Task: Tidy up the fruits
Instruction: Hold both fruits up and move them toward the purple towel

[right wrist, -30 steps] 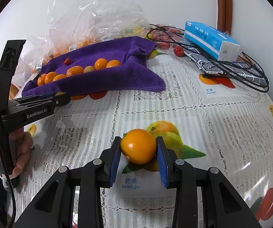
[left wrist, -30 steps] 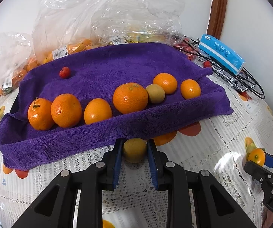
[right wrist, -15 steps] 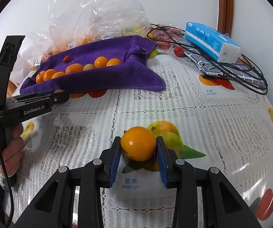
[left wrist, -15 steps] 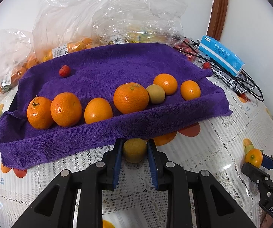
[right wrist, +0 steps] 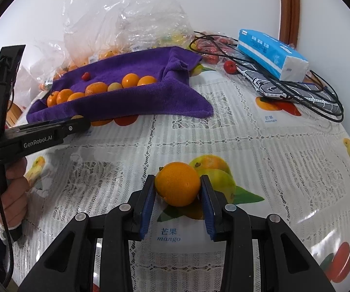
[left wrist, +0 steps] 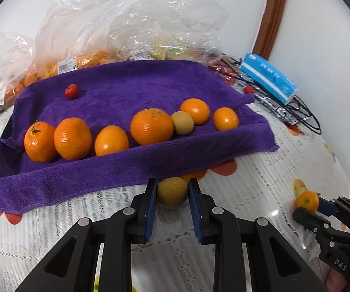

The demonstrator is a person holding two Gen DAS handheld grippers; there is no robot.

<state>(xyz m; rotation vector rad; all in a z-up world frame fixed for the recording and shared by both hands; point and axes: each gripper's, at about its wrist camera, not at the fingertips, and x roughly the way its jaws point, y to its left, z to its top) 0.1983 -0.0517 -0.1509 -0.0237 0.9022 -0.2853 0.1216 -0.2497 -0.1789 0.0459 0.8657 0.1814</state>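
Note:
My left gripper (left wrist: 172, 192) is shut on a small yellow-brown fruit (left wrist: 172, 193), just in front of the near edge of the purple towel (left wrist: 116, 170). On the towel lies a row of several oranges (left wrist: 151, 126) with another yellow-brown fruit (left wrist: 182, 123) and a small red fruit (left wrist: 71, 91) further back. My right gripper (right wrist: 177, 187) is shut on an orange (right wrist: 177, 184) over the patterned tablecloth, and it shows at the right edge of the left wrist view with that orange (left wrist: 307, 201). The left gripper (right wrist: 53, 133) shows at the left of the right wrist view, held by a hand (right wrist: 14, 189).
Clear plastic bags (left wrist: 131, 24) with more fruit stand behind the towel by the wall. At the back right lie a blue tissue pack (right wrist: 271, 54), black cables (right wrist: 304, 92), a patterned pouch (right wrist: 287, 90) and a loose red fruit (right wrist: 230, 67). The lace tablecloth (right wrist: 260, 146) carries printed fruit pictures.
The left wrist view has tilted slightly, so the towel and fruit sit a little lower and further left. Both grippers keep their fruit; the right gripper has not moved.

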